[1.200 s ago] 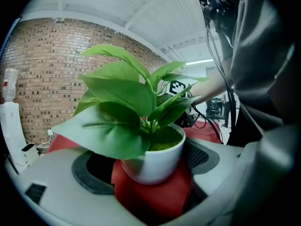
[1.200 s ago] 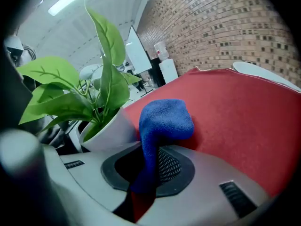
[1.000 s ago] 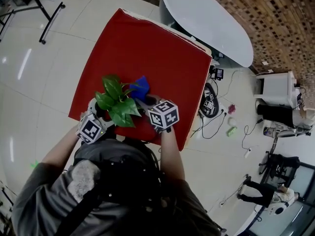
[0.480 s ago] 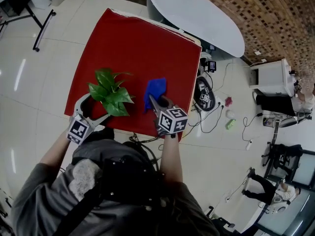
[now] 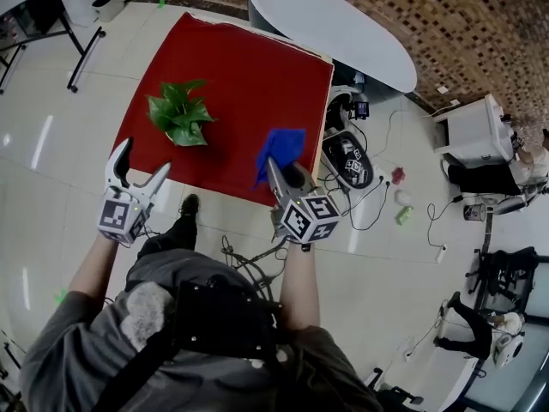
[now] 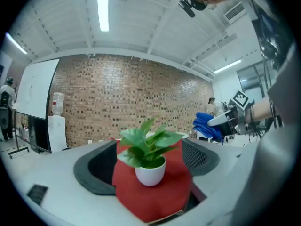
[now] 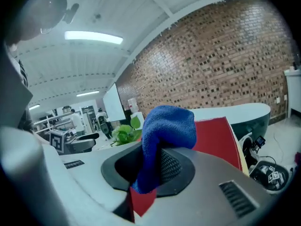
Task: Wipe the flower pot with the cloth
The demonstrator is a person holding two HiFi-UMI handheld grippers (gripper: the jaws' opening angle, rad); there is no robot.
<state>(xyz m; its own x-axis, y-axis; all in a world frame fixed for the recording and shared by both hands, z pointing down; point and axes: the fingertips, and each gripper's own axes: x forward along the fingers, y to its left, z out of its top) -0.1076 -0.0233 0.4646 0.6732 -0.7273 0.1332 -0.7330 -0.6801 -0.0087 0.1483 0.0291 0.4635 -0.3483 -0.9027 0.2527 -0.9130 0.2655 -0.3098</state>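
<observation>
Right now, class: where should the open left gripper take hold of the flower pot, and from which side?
Probably the pot, by its round wall below the rim, coming level from the person's side. It stands upright, and leaves cover its top, blocking a grasp from above.

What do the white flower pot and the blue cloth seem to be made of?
Flower pot: probably glazed ceramic, perhaps plastic; its white surface looks smooth, with a soft sheen. Cloth: likely microfiber or terry; blue, matte, fuzzy, hanging in soft folds.
</observation>
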